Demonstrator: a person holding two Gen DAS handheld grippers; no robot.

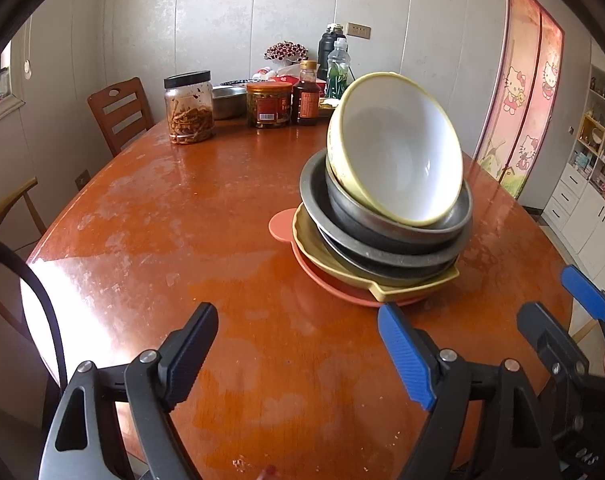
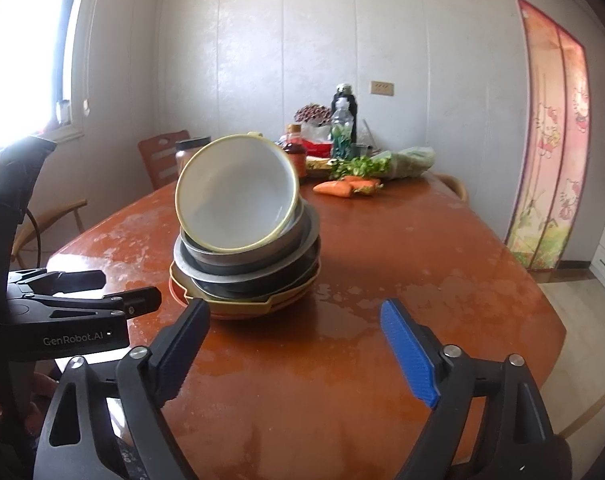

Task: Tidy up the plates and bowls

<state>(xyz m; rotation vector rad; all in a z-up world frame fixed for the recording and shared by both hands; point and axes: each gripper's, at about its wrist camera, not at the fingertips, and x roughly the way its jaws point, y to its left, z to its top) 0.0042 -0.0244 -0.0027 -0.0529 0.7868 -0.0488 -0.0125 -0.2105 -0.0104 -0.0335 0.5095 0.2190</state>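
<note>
The stack of dishes (image 2: 244, 260) stands on the tabletop (image 2: 382, 280), its tilted cream bowl (image 2: 236, 192) uppermost, ahead-left of the right hand-held gripper (image 2: 292, 346) and ahead-right of the left hand-held gripper (image 1: 298, 354); both gape empty, the right seemingly nearer.

Broad bare desk (image 1: 150, 208) lay open on the window side of the stack of dishes (image 1: 382, 248), and a strip of bare wood ran between the stack and both grippers. The stack itself stood as the one obstacle near the front, its top bowl (image 1: 398, 148) tilted steeply toward the cameras. At the far end jars (image 1: 189, 108), bottles (image 1: 306, 94) and a metal basin (image 1: 228, 102) crowded the edge, with carrots (image 2: 334, 188) and greens (image 2: 366, 166) beside them. Right of the stack the desk was clear up to the carrots. The left gripper (image 1: 298, 356) and the right gripper (image 2: 294, 350) stood close side by side, each with jaws apart and nothing between them.
</note>
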